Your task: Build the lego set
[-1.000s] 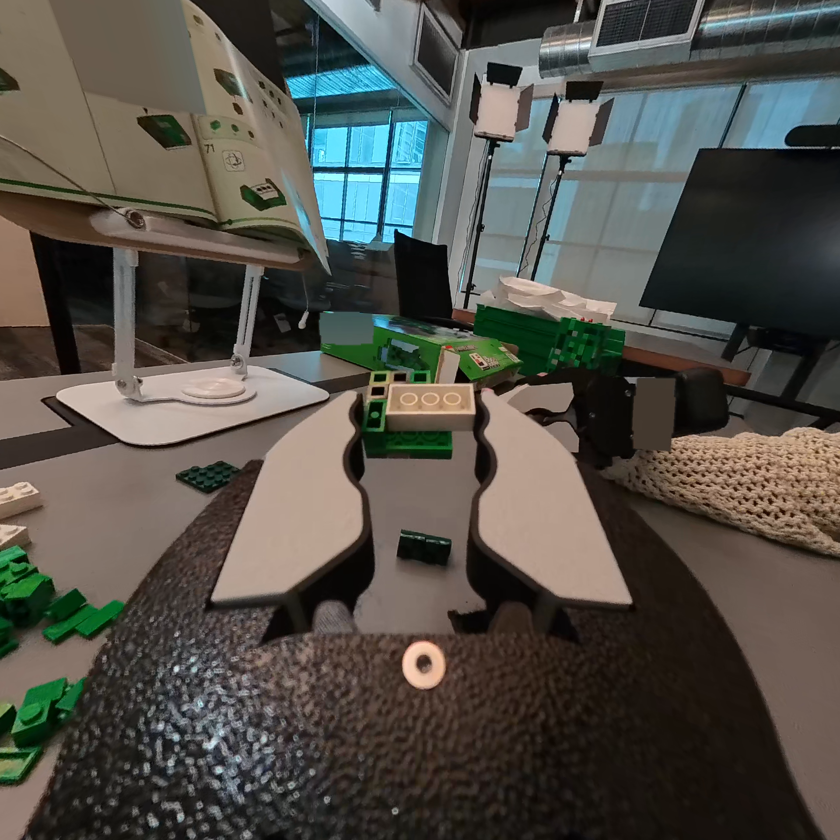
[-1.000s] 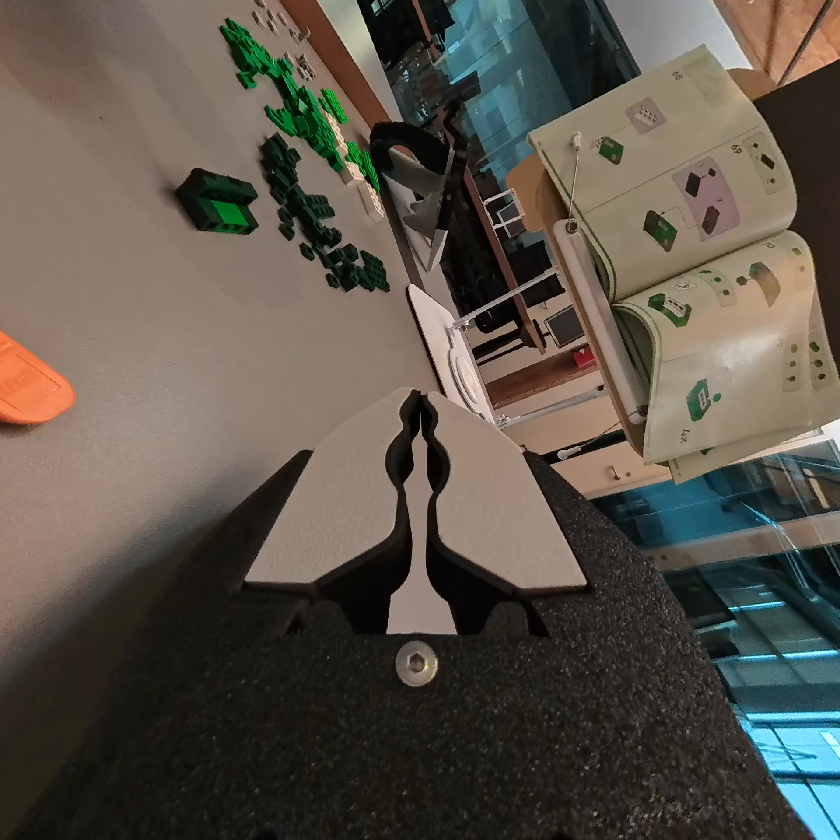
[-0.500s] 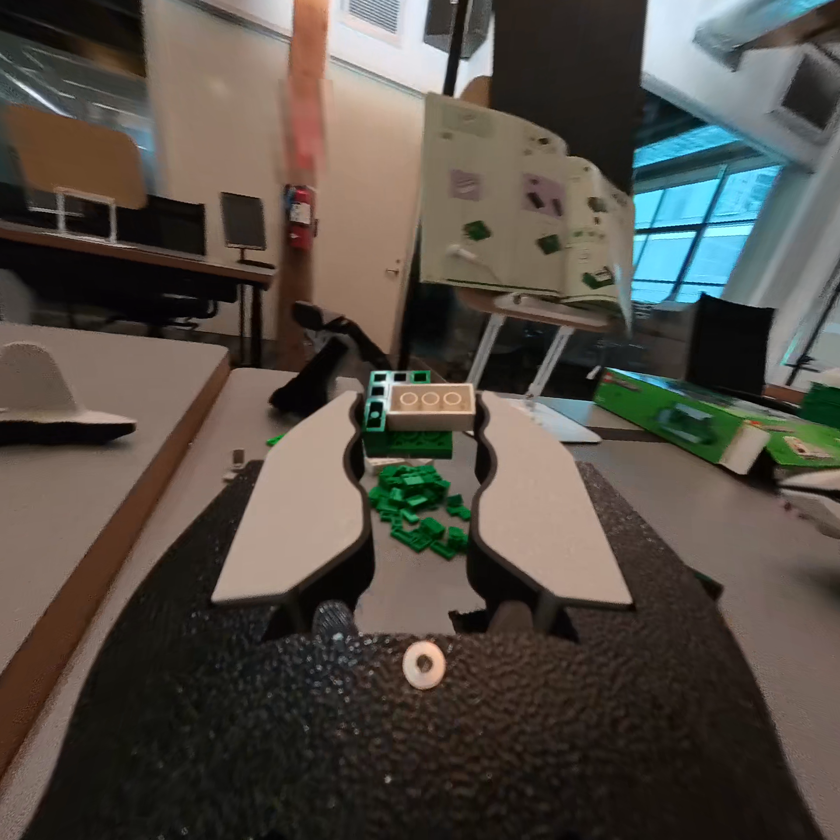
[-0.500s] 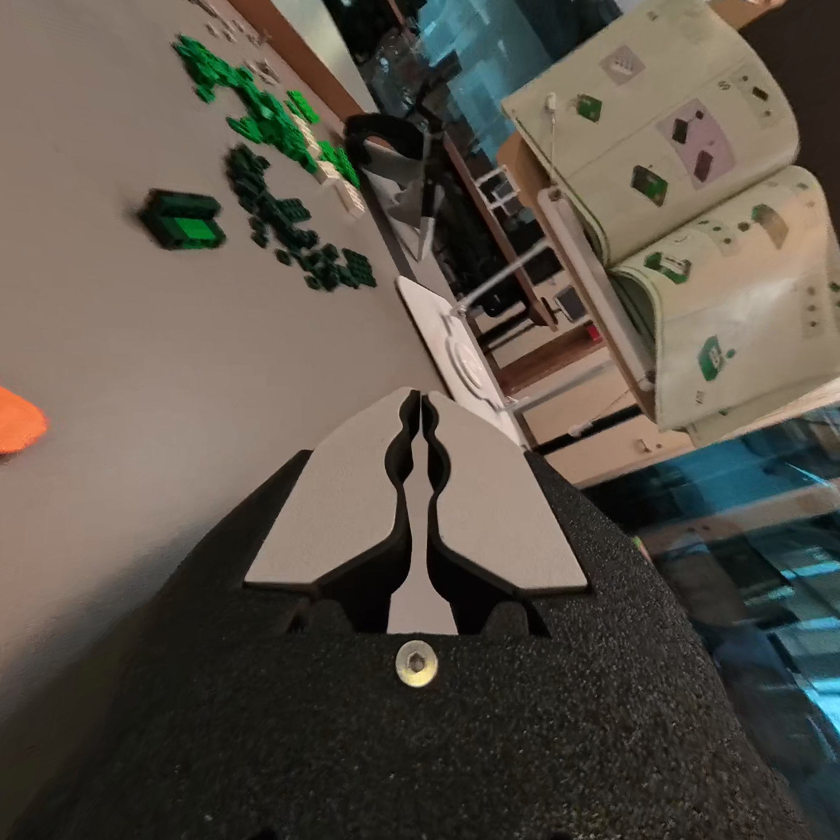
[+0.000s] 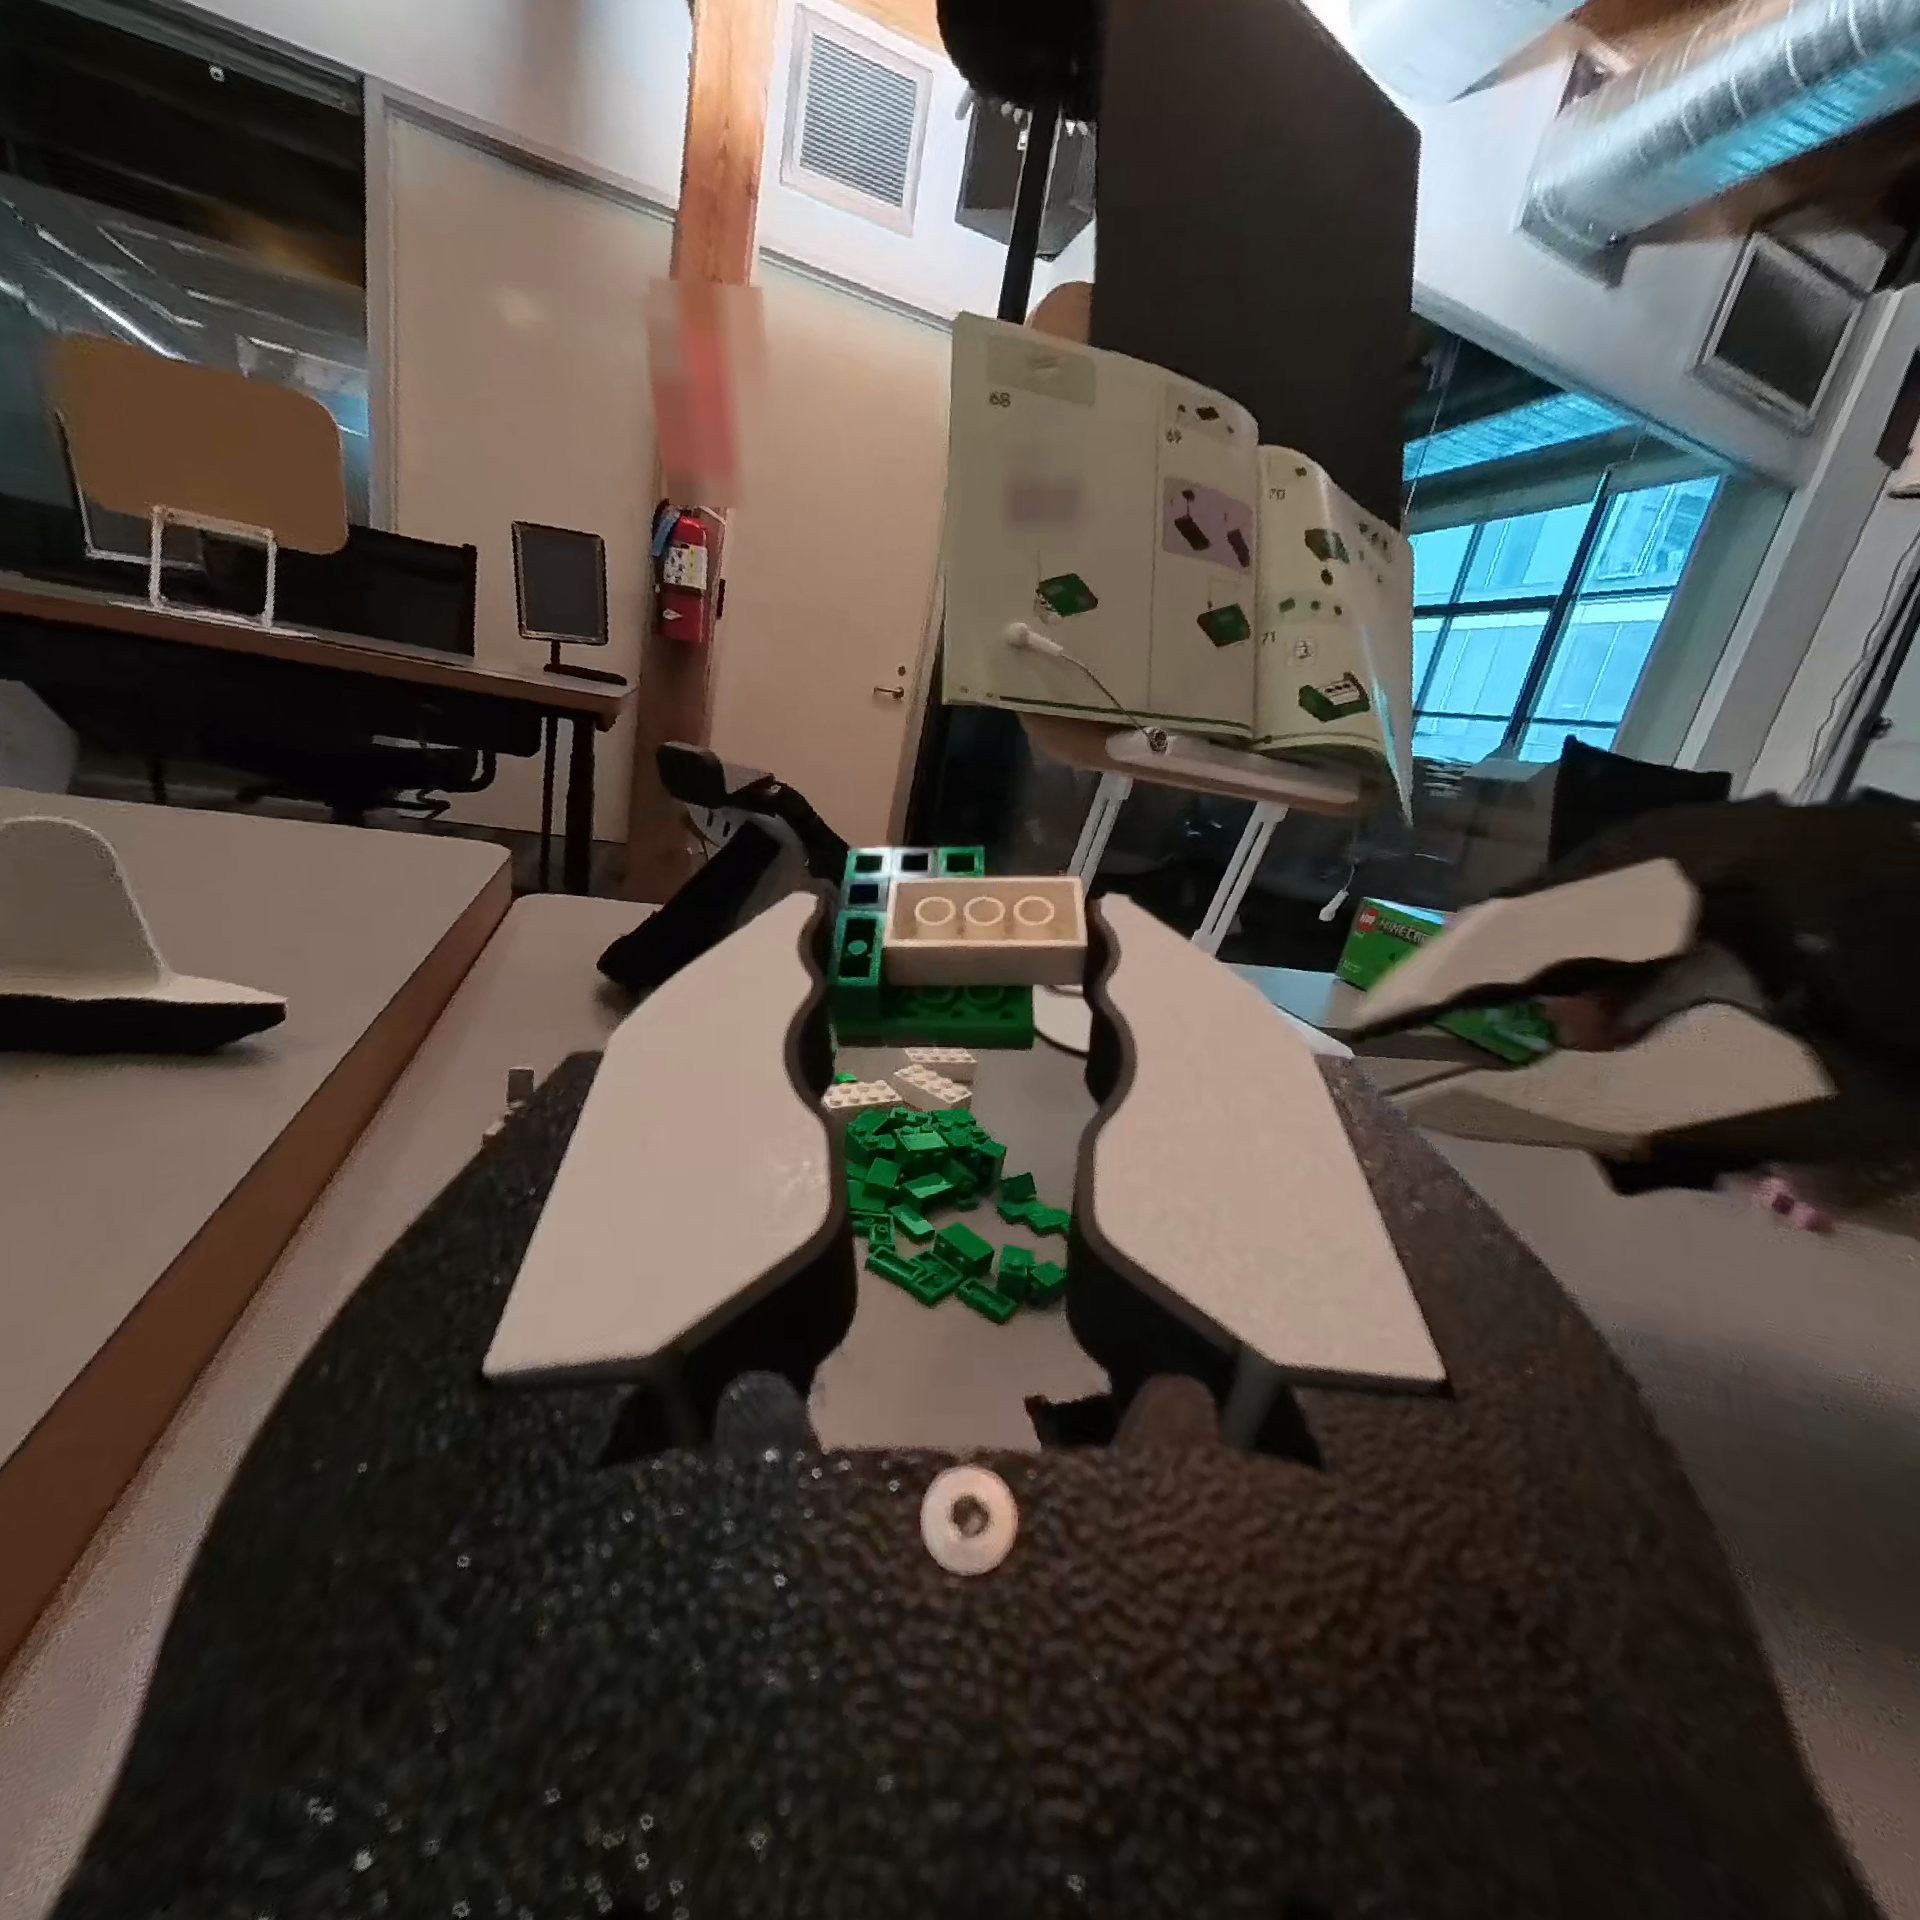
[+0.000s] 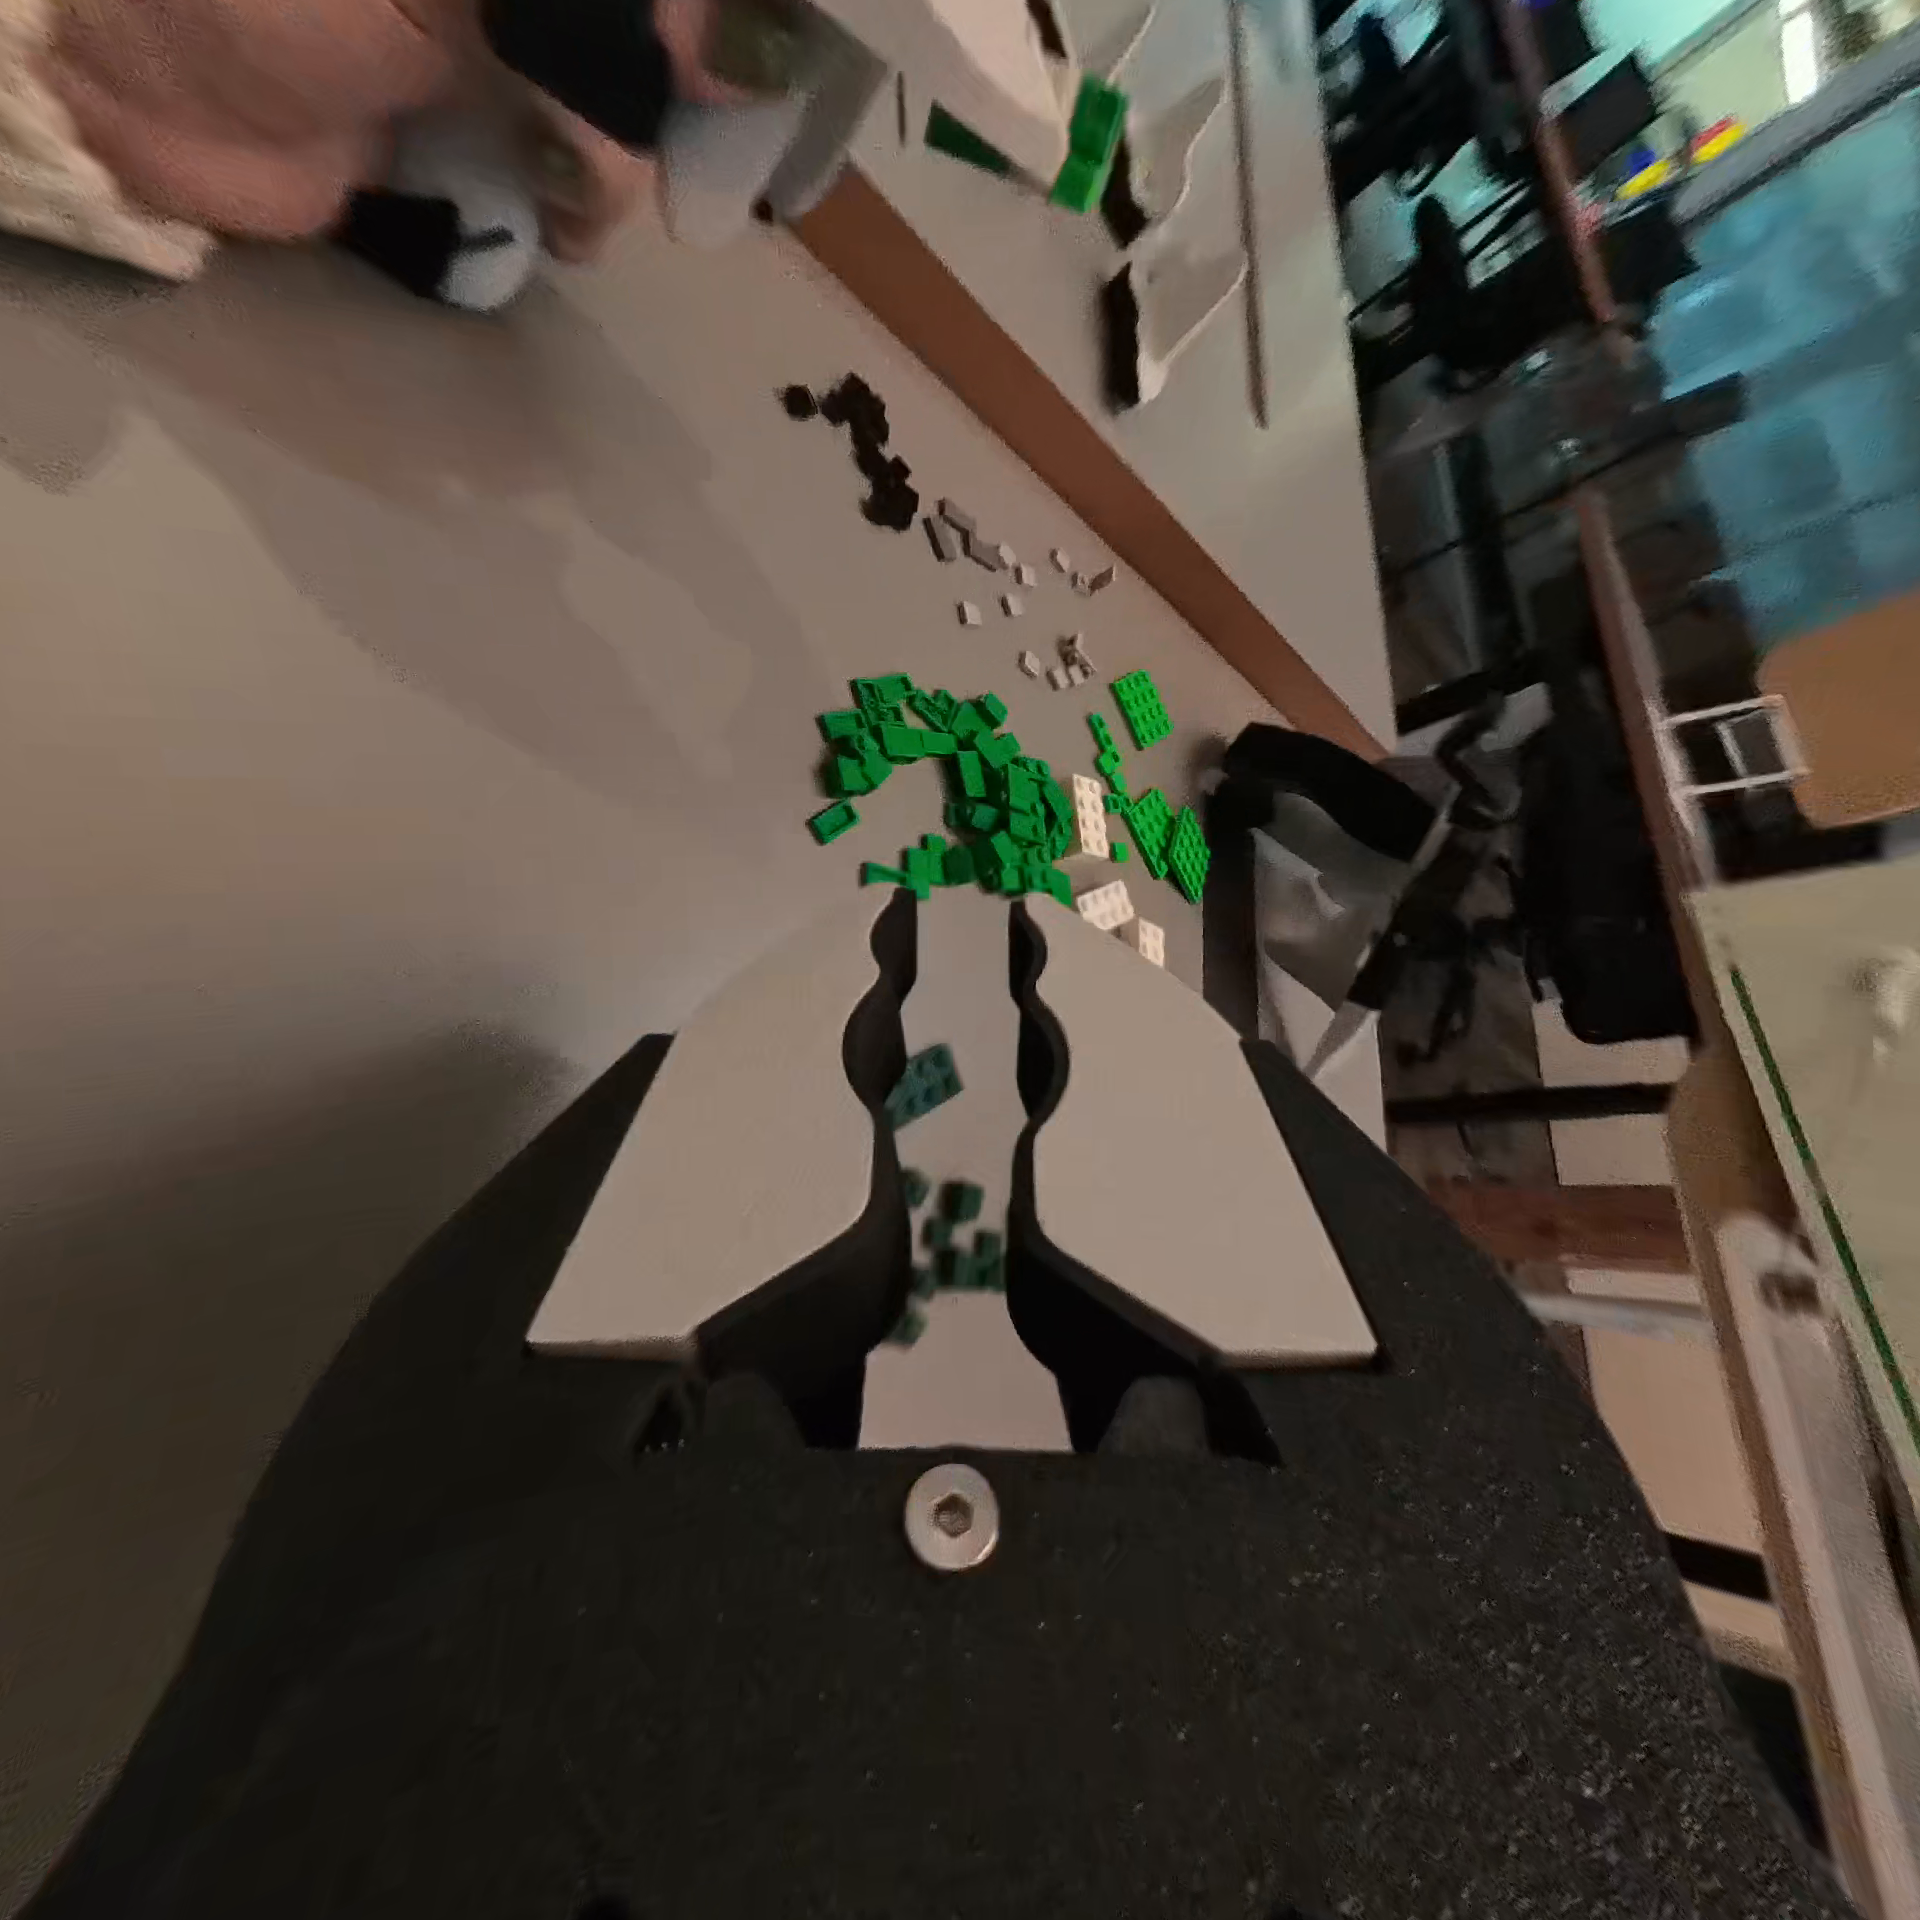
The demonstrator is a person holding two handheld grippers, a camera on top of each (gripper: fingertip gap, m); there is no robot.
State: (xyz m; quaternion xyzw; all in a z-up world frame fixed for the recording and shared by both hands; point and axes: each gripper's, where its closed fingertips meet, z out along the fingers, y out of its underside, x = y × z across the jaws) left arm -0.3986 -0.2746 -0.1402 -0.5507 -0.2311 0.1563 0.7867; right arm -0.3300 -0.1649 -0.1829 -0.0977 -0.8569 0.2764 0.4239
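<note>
The left tongs held a small part-built block at their tips: a white brick on bright green pieces, raised above the grey desk. Below it lay a heap of loose green pieces with a few white bricks just behind. The right tongs stood narrowly parted with nothing between them, pointing at that same green heap; darker green plates lay on the desk under the gap. The picture was smeared, so fine detail was uncertain. In the left view the right tongs showed blurred at the side, near the held block. An open instruction booklet stood on a stand behind.

The likely risk was in the pick. The heap was dense and tangled, so closing the tongs there could catch two pieces, or scatter neighbours across the desk. The held block was gripped only at the tips; a knock from the right tongs nearby could twist it loose or split its layers.
</note>
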